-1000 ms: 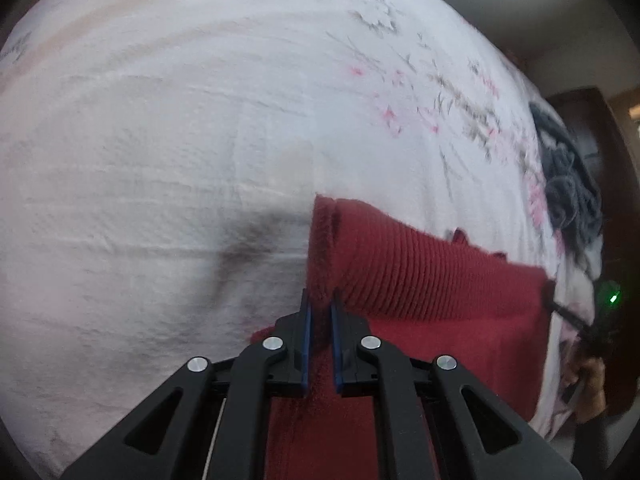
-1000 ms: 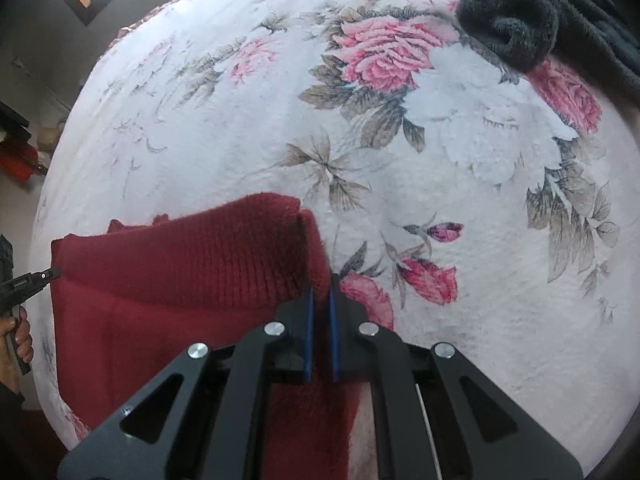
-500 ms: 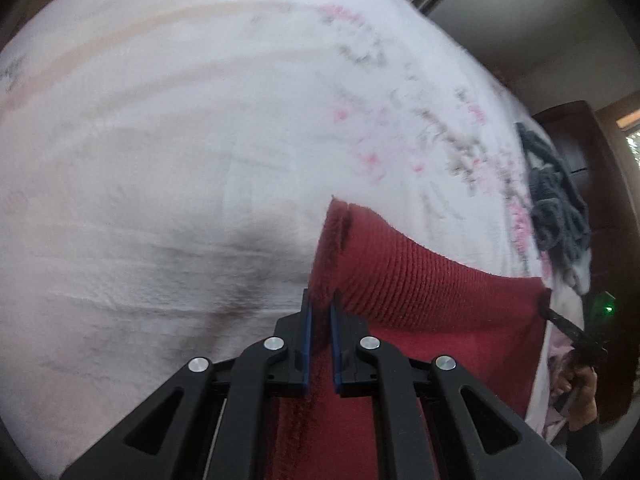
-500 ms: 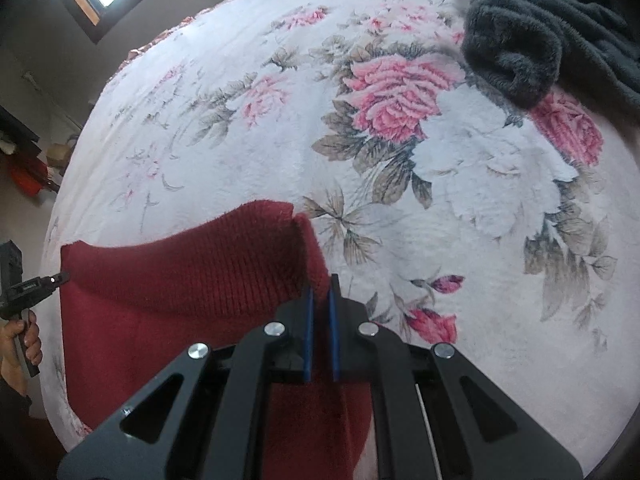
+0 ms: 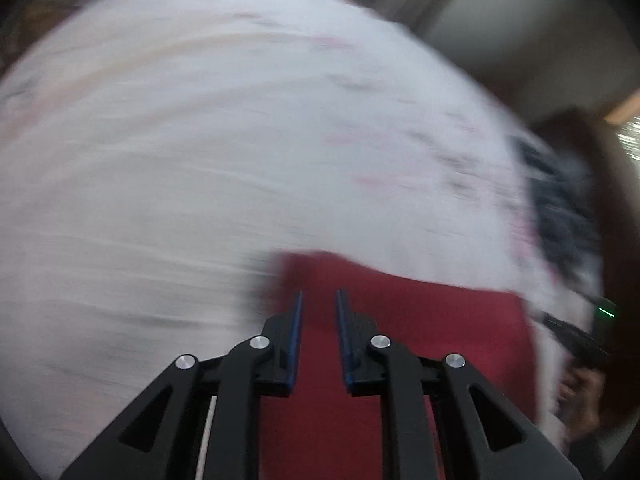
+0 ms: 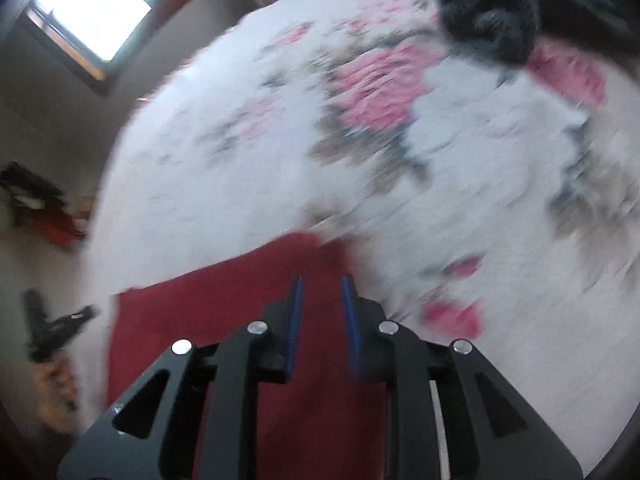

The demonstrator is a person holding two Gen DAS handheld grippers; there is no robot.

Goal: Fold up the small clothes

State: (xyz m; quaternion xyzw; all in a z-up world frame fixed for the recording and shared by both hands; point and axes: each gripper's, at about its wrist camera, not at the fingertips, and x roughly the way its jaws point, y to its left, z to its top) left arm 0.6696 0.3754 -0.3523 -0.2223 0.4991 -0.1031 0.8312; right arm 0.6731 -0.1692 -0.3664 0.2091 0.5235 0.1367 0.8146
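Two hand-held grippers were in view, one per wrist camera, and both stood released, with nothing between their blue-edged fingers. One red knit garment lay flat on the bed, folded over with a straight far edge. The left hand-held gripper hung over the garment's far left corner, and the right hand-held gripper over its far right corner; whether either touched the cloth could not be told through the blur. One white bedspread with pink roses covered the bed. One dark grey fuzzy garment lay heaped well apart from the red one, toward the far right of the bed. One window showed in the right wrist view, and beside the garment's edges each view caught the person's other hand on its handle.
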